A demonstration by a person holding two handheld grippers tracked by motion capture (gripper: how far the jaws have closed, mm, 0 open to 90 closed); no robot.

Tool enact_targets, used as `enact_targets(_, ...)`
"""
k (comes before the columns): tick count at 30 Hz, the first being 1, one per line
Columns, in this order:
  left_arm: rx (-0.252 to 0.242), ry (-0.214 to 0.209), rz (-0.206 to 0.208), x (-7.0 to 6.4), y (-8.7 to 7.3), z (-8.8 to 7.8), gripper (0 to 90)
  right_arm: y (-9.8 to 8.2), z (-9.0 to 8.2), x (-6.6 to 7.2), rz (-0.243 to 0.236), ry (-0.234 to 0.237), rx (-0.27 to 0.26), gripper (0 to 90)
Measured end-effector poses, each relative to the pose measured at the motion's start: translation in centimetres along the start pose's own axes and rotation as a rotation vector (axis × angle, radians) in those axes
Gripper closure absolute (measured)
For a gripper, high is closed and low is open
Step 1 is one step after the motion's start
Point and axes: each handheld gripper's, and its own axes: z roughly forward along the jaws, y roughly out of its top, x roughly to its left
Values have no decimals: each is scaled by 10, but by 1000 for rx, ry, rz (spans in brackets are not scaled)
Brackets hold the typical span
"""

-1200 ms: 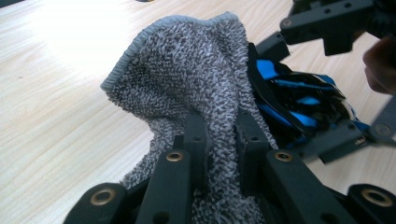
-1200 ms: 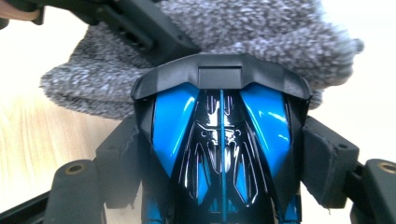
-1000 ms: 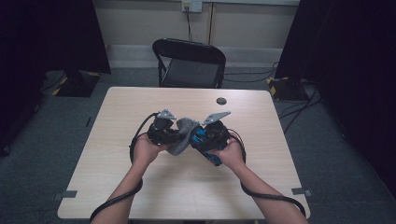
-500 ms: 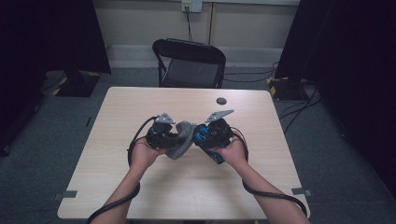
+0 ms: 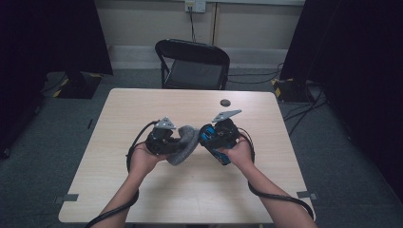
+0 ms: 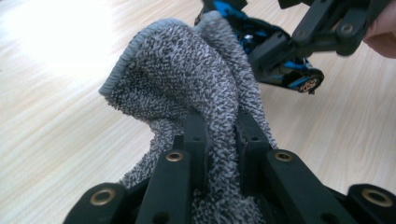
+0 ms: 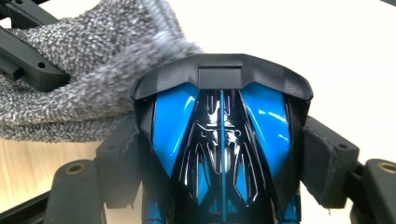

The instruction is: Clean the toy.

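High view, setting: a person's two hands meet above the middle of a pale wood-grain table (image 5: 142,199); the left gripper (image 5: 167,140) holds a grey towel (image 5: 184,145), and the right gripper (image 5: 212,137) holds a blue and black toy car (image 5: 209,141) just beside it. A small dark disc (image 5: 225,102) lies on the far side of the table, and a black folding chair (image 5: 192,64) stands beyond.
High view, risk: both things hang in the air, so a slackened squeeze would probably drop one onto the table.
Left gripper view, grip: jaws pinched tight on a fold of the towel (image 6: 187,88), whose free part drapes up and touches the car (image 6: 280,56).
Left gripper view, texture: looped, nubbly terry with a smooth stitched hem; soft and limp, so it may slide out of the pinch or snag on a wheel.
Right gripper view, grip: jaws spread wide, pads pressing on both flanks of the car (image 7: 219,140).
Right gripper view, surface: glossy hard plastic, tapered and curved; I judge it could squirt from the pads if the towel (image 7: 84,70) rubs hard.
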Motion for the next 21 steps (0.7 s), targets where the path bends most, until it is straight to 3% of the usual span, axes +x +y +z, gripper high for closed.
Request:
enact_targets(4,-6,13,-6,5,-4,-7,778,0,-3,-2,2,-7,-6,258)
enact_targets(13,-64,102,-54,30,6,-29,778,-1,-2,2,-6,10,-9,258)
enact_targets(21,-72,142,-63,39,22,-20,777,1,0,10,-23,34,-13,258)
